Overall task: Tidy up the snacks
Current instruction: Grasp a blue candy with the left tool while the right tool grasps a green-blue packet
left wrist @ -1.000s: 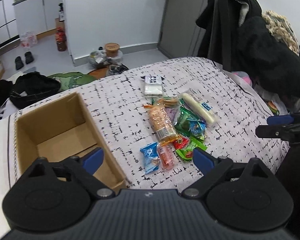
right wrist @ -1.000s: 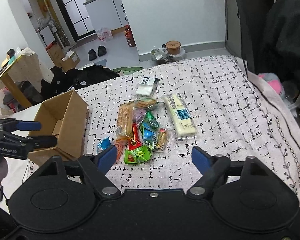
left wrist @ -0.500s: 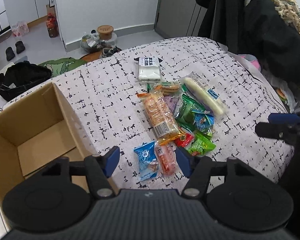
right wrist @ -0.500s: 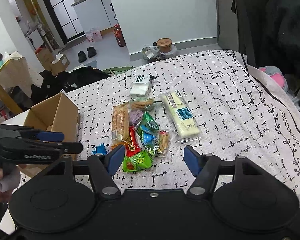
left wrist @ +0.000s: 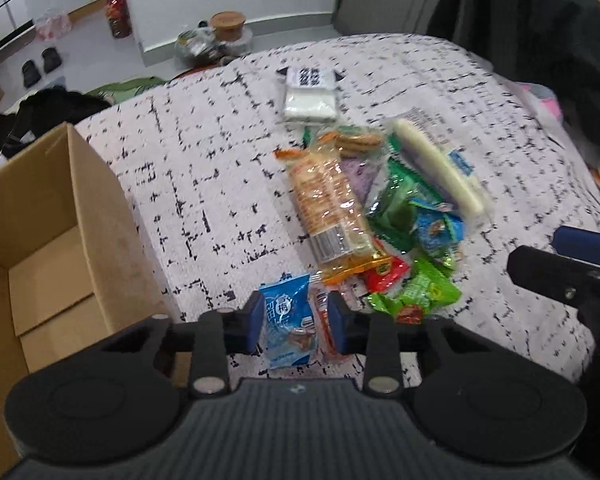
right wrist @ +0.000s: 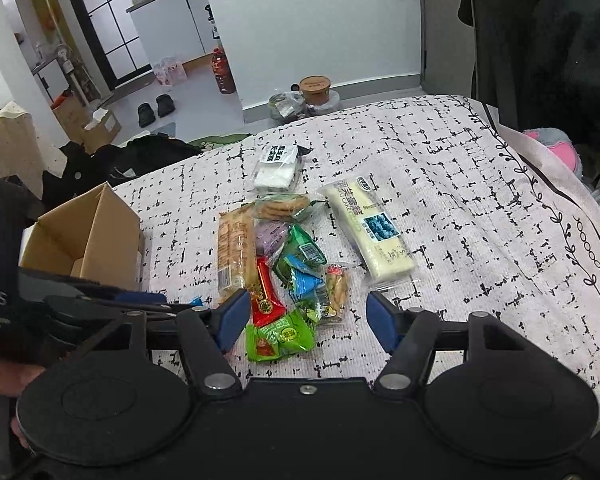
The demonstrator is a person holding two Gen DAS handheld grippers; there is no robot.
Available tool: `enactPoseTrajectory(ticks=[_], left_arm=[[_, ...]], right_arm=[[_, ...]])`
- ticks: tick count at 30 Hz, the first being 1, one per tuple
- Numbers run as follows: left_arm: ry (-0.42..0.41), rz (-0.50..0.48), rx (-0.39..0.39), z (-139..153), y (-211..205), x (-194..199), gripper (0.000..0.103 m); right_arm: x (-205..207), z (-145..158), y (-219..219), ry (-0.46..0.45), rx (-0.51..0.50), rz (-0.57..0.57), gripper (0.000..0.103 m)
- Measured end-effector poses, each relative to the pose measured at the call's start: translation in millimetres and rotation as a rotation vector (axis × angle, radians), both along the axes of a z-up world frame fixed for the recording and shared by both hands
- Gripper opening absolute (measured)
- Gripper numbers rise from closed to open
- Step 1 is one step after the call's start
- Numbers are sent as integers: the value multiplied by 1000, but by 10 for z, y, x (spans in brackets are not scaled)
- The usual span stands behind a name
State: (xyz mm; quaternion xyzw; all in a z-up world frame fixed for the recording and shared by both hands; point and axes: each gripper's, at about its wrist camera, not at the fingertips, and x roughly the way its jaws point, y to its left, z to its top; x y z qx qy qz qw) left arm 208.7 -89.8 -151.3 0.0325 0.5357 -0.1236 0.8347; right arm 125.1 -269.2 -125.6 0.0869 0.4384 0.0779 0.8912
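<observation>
My left hand-held gripper [left wrist: 295, 322], jaws just closing, brackets the blue snack packet [left wrist: 288, 320] and an orange packet [left wrist: 323, 320] beside the cardboard box [left wrist: 96, 216]; pad contact is unclear. My right hand-held gripper [right wrist: 306, 316] hangs spread over the green packet [right wrist: 280, 335], farther from the box.

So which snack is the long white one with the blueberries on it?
Find the black-and-white patterned cloth with the heap of snacks in the middle. Look at the right edge of that heap as the right wrist camera sees it: the blueberry cake bar lies there flat in a clear wrapper. It is the longest pale packet, and the only one with a blue berry picture; its neighbours are small green, blue and red packs.
</observation>
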Motion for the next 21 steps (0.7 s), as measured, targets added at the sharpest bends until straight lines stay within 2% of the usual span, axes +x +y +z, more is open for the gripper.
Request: enactPoseTrajectory(ticks=[6,10,16,21], left_arm=[[13,52,31,-154,-36,38,28],[42,89,19,-256,-8,81,28],[71,91,10,-369,-30,118,28],[50,87,6,-384,-54,101,23]], right_arm=[[49,-76,46,-5,-9,-4,62],[109,-181,86,-7,-27,-13,58],[218,-343,145,-1,-38,-20,56],[300,-469,223,15,-53,-19,54]])
